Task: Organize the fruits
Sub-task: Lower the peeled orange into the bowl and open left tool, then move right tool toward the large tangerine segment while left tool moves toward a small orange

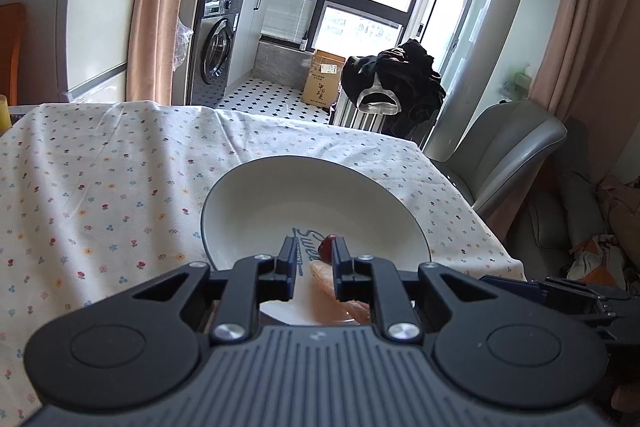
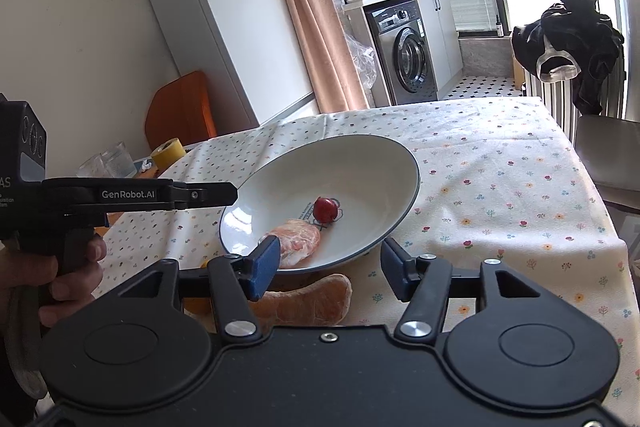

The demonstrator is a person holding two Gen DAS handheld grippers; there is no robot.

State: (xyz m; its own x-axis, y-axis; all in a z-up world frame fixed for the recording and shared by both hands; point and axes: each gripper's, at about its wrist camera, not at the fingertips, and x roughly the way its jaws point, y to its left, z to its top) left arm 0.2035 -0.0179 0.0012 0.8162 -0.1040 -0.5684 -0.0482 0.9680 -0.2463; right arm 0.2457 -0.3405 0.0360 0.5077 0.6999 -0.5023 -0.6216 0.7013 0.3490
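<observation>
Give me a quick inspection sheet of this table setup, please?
Surface: floral tablecloth, lightly creased.
Job's things: white plate holding a small red fruit and a peeled citrus piece; another citrus segment lies on the cloth beside the plate.
Clutter: tape roll and drinking glasses at the table's far edge.
Grippers: left gripper slightly open above the plate; right gripper wide open, empty.
Cables: nothing seen.
Surroundings: washing machine, fridge, grey chair.

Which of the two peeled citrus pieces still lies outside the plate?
The larger segment on the tablecloth, beside the plate; the other lies inside.
</observation>
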